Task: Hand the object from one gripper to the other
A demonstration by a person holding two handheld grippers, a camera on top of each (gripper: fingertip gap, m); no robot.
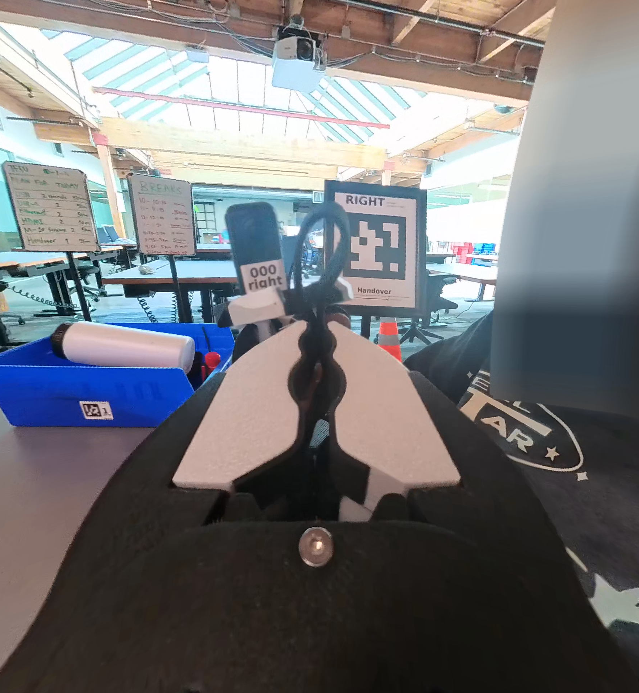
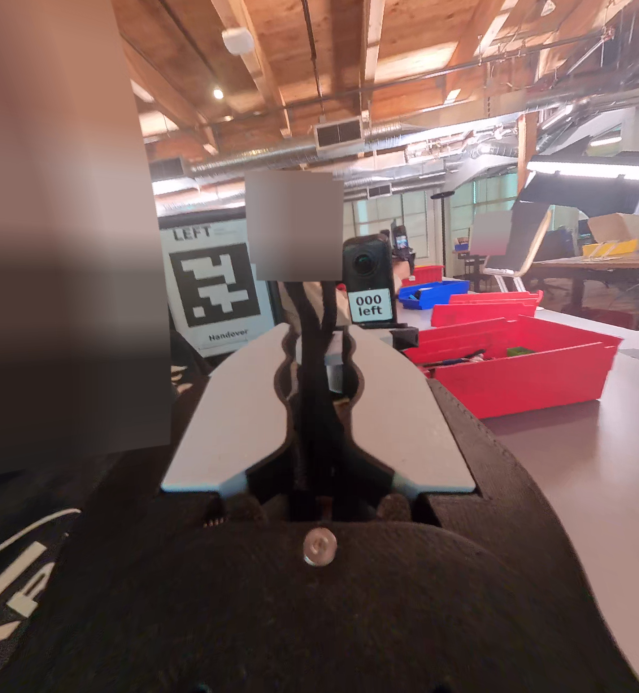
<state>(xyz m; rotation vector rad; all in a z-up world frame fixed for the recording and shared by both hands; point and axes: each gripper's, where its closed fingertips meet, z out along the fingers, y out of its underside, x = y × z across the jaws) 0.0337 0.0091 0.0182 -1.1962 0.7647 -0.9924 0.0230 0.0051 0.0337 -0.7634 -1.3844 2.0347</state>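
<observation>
The object is a black looped cord. My left gripper is shut on it, with the strands pinched between the white fingers and the loop standing up above the tips. The right gripper faces it just beyond, its white fingers on either side of the same cord. In the right wrist view my right gripper is closed around the cord, which fills the narrow gap between its fingers. The left gripper's camera is directly behind. Both grippers are held above the table.
A blue bin with a white bottle sits on the grey table at the left. Red bins stand on the table at the right. A person in a black shirt is close behind. Marker signs stand on both sides. The tips of both grippers are at nearly the same place.
</observation>
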